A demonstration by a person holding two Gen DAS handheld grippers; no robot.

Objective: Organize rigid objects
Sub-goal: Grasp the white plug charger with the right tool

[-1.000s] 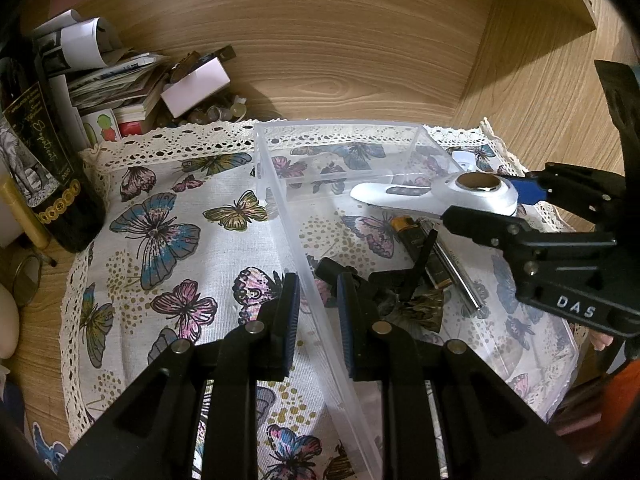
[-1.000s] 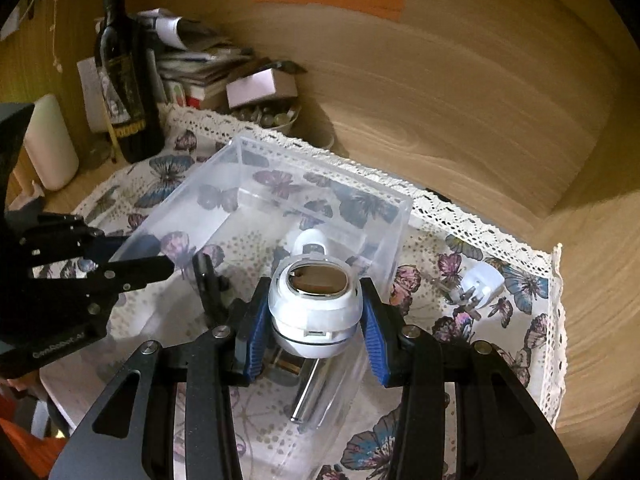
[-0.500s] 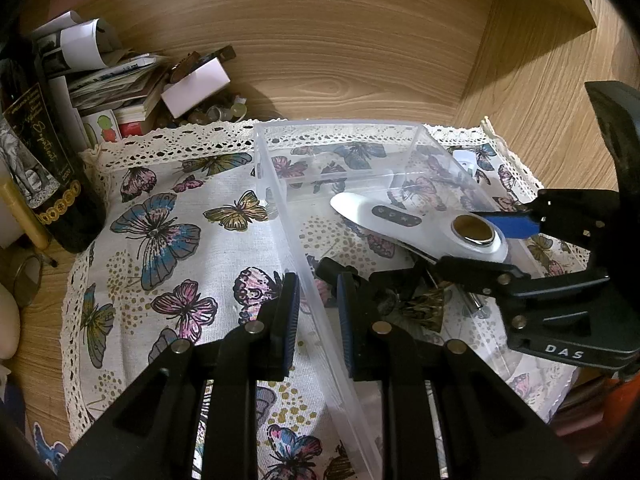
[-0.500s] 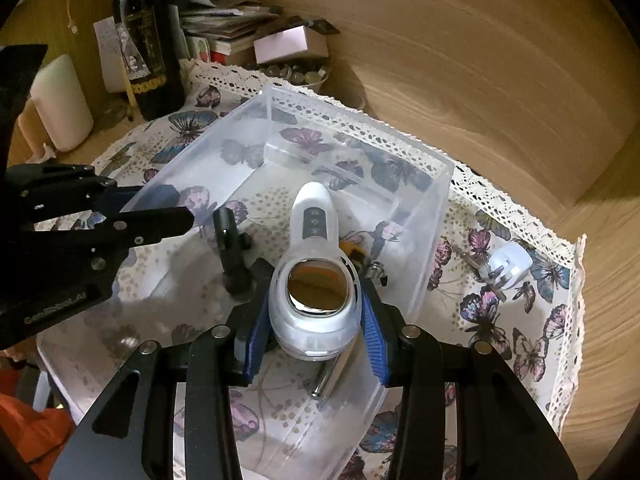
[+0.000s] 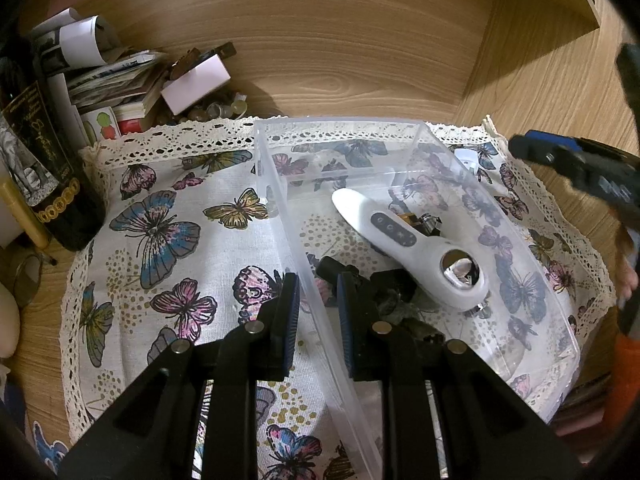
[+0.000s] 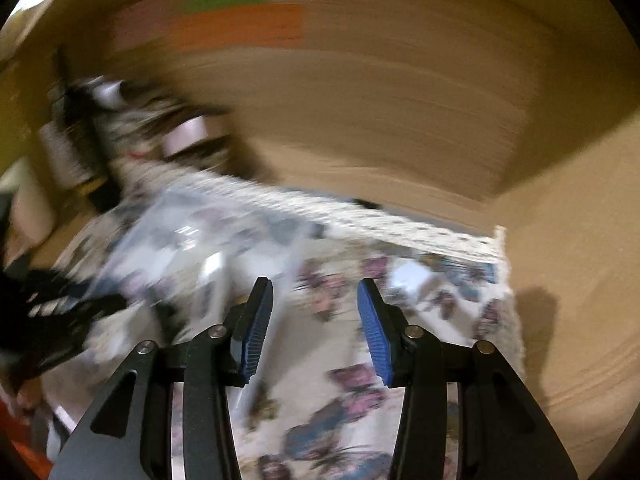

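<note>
A clear plastic bin [image 5: 280, 184] sits on a butterfly cloth. Inside it lies a white handheld device [image 5: 404, 236] with a dark button strip and a round metal end, on top of dark small objects [image 5: 394, 292] and a lighter. My left gripper [image 5: 318, 294] is shut on the bin's left wall, one finger inside and one outside. My right gripper [image 6: 316, 312] is open and empty above the cloth to the right of the bin; its view is blurred by motion. It also shows at the right edge of the left wrist view [image 5: 580, 164]. A white plug adapter [image 6: 412, 280] lies on the cloth ahead of it.
A dark wine bottle [image 5: 44, 168] stands at the left. A pile of papers, a pink-white box [image 5: 196, 84] and small bottle caps crowd the back left corner. Wooden walls [image 5: 360, 48] close the back and right. Orange notes are stuck on the back wall.
My right gripper let go of the white device, which now lies in the bin, and has pulled away to the right, open. My left gripper has not moved.
</note>
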